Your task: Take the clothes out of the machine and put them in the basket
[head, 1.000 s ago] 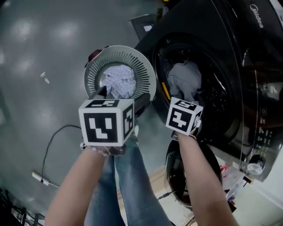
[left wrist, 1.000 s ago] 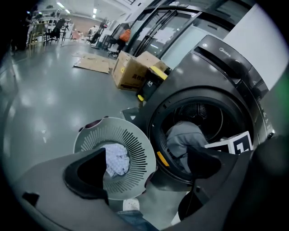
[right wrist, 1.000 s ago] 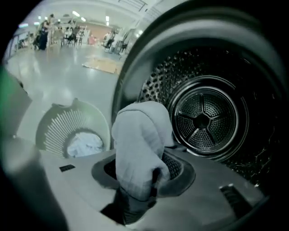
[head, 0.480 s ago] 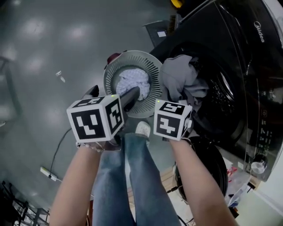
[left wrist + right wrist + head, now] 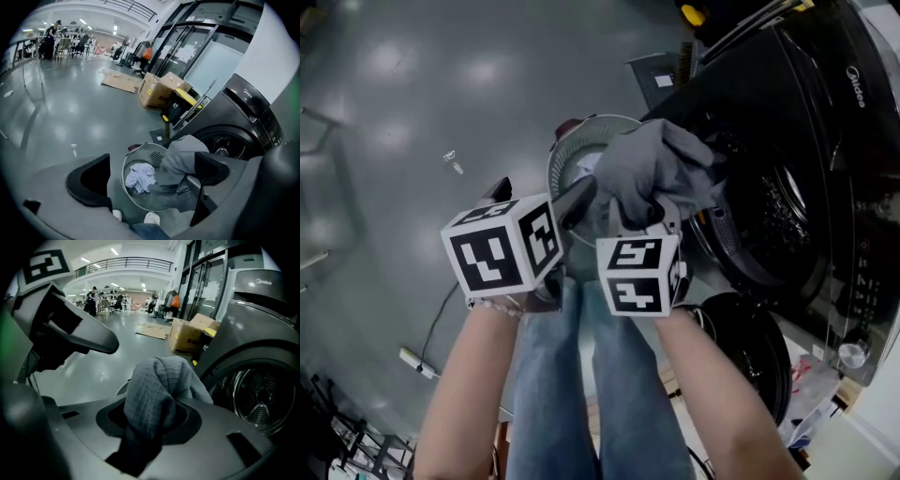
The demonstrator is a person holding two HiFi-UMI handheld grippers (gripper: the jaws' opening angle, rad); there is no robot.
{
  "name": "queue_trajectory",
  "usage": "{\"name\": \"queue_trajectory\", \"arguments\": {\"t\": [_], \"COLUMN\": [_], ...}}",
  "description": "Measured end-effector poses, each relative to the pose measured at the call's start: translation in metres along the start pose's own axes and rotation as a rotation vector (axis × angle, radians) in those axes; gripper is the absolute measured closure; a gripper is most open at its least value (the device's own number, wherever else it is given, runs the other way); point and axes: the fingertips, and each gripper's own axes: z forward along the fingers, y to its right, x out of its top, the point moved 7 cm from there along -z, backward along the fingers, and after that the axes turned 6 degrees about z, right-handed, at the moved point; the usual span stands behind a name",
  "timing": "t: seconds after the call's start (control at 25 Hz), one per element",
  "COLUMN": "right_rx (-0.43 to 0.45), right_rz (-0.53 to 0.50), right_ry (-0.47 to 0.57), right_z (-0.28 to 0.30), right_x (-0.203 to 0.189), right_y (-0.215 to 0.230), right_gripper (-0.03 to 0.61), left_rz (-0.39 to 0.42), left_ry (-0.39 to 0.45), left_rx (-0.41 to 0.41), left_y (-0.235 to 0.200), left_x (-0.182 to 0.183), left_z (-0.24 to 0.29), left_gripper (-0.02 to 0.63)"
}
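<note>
The brand name "Midea" (image 5: 855,84) is printed on the upper front of the washing machine (image 5: 825,225), at about two o'clock in the head view. It is seen again at one o'clock in the right gripper view. The small print on the control panel (image 5: 861,281) cannot be read.

Dim, cool indoor light. Ceiling lamps (image 5: 115,251) far beyond the right claw (image 5: 150,420) throw soft glare patches on the glossy floor (image 5: 394,103). Both claw views bulge fisheye-fashion, with corners vignetted black. Surfaces nearest the lens are soft, and the left claw (image 5: 152,176) sits in shadow.
</note>
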Motion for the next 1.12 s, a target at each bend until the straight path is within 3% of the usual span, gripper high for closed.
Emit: {"name": "queue_trajectory", "arguments": {"t": [0.12,0.24,0.64,0.68,0.72,0.76,0.8,1.12], "right_rx": [0.08,0.117,0.107,0.102,0.093,0.085,0.079,0.059], "right_rz": [-0.04,0.012,0.043,0.048,0.066,0.092,0.117,0.153], "right_ry": [0.009,-0.006,-0.13,-0.141,-0.149,-0.157,-0.166,-0.209], "right_z": [-0.002,0.003,0.04,0.045,0.052,0.057,0.061,0.061], "right_x": [0.007,0.007,-0.014,-0.017,-0.02,-0.023,-0.025,-0.031], "right_y": [-0.011,-0.014,0.01,0.013,0.017,0.021,0.026,0.041], "right_gripper": [0.433,0.433,0.424,0.393,0.305,0.178,0.146,0.137], "left_rz": [-0.016,-0.027,-0.027,-0.028,-0.027,-0.024,-0.019,0.074], "left_ry": [0.013,0.022,-0.007,-0.012,-0.016,-0.021,-0.025,-0.054], "left_rx": [0.02,0.03,0.03,0.03,0.033,0.036,0.039,0.054], "left_y": [-0.005,-0.01,-0.011,-0.011,-0.011,-0.011,-0.011,-0.004], "left_x": [0.005,0.009,-0.001,-0.003,-0.004,-0.005,-0.005,-0.001], "left_z": [-0.002,-0.003,0.01,0.012,0.013,0.015,0.016,0.022], "left_gripper": [0.048,0.048,0.048,0.048,0.048,0.048,0.048,0.048]}}
